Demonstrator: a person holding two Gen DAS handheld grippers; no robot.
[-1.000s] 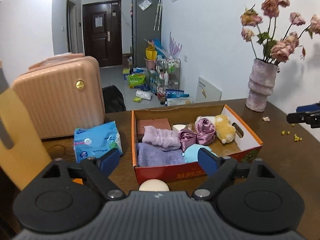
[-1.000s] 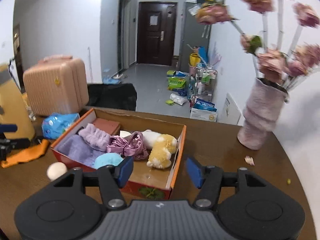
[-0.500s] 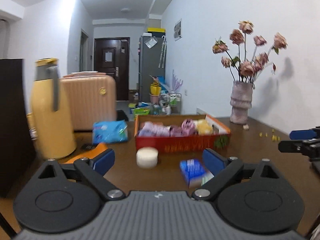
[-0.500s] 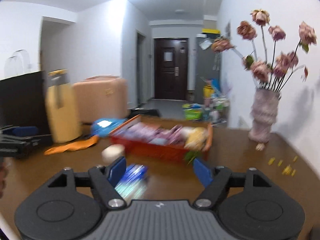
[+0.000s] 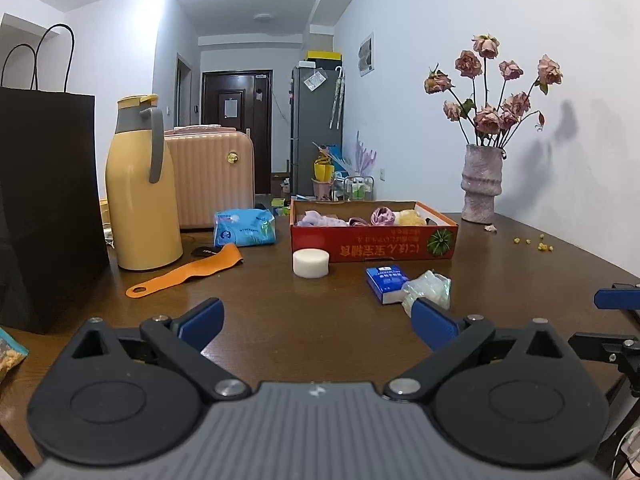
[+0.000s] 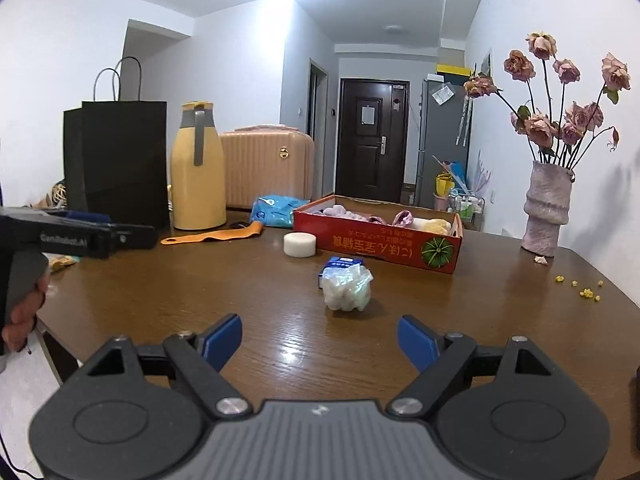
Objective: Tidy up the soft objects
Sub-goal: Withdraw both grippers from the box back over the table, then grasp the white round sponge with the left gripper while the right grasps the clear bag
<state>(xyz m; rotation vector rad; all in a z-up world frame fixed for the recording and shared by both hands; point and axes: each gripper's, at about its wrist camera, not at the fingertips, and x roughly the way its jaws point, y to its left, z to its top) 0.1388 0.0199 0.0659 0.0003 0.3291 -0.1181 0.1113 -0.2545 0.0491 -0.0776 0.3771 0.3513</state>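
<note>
A red cardboard box (image 5: 372, 242) is sitting toward the far side of the brown wooden table (image 5: 280, 312), open-topped and shallow, with soft things bunching up over its rim: a lilac towel (image 5: 320, 219), a shiny purple satin scrunchie (image 5: 382, 216) and a fuzzy yellow plush toy (image 5: 410, 217). At about seven o'clock from the box a white round sponge (image 5: 311, 263) is lying flat like a puck, just beside the box's front wall. Nearer, at five o'clock from the box, a small blue carton (image 5: 386, 283) is resting against a crinkly clear plastic bundle (image 5: 428, 289).

The left gripper (image 5: 316, 322) is hovering over bare wood, its jaws opening wide with nothing between them. The right gripper (image 6: 320, 342) is likewise opening, empty, with the bundle (image 6: 346, 288) at its twelve o'clock, well ahead of the blue pads.

The right camera is showing a hand (image 6: 20, 320) gripping the left tool's handle at nine o'clock, which the left camera is missing; there the carton (image 6: 340, 264) is mostly hiding behind the bundle. The left camera is giving a full look at the orange strap (image 5: 188, 272), flat and rubbery, beside the smooth yellow jug (image 5: 140, 196), the matte black paper bag (image 5: 48, 208) and a ribbed pink suitcase (image 5: 212, 180). A rough grey-pink vase (image 5: 481, 184) is holding dried roses at two o'clock.
</note>
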